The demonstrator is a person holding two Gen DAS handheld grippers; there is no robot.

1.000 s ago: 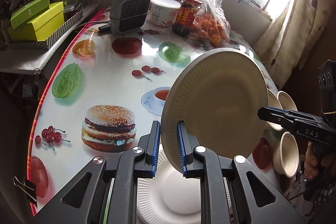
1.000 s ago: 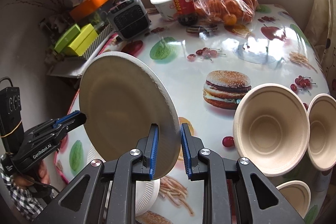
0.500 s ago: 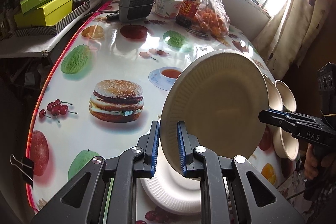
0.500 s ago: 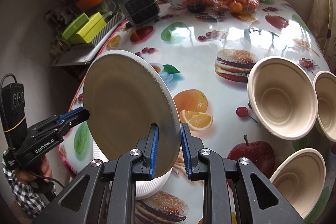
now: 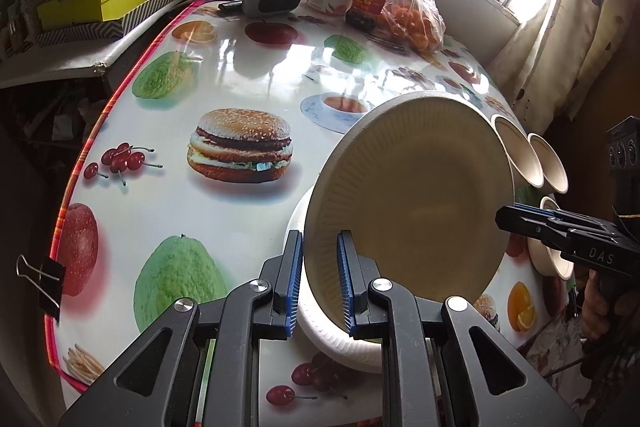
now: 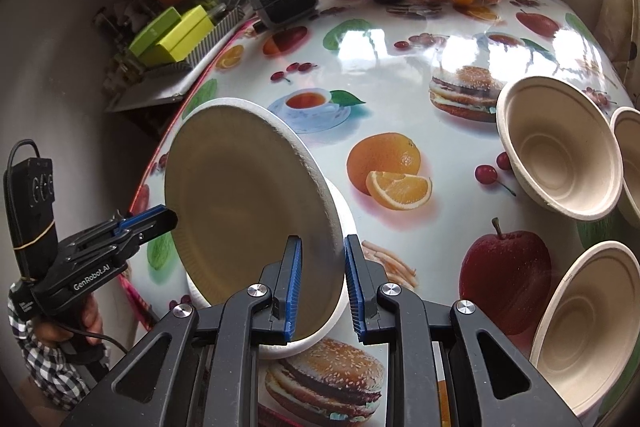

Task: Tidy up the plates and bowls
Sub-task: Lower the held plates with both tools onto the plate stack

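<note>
Three bowls (image 6: pixel 558 151) beside the held plate (image 6: pixel 248 199).

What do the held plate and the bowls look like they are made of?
Held plate: likely pressed paper pulp, matte off-white, with a ribbed rim. Bowls: seemingly moulded fibre, matte beige, with thin rolled rims and stepped bases.

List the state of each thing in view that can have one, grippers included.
left gripper: shut on the held plate's rim
right gripper: shut on the opposite rim
held plate: tilted, off the table, over the plate stack
plate stack: flat on the table
bowls: upright, empty, unstacked
jar: lid on
plastic bag: holding orange fruit
</note>
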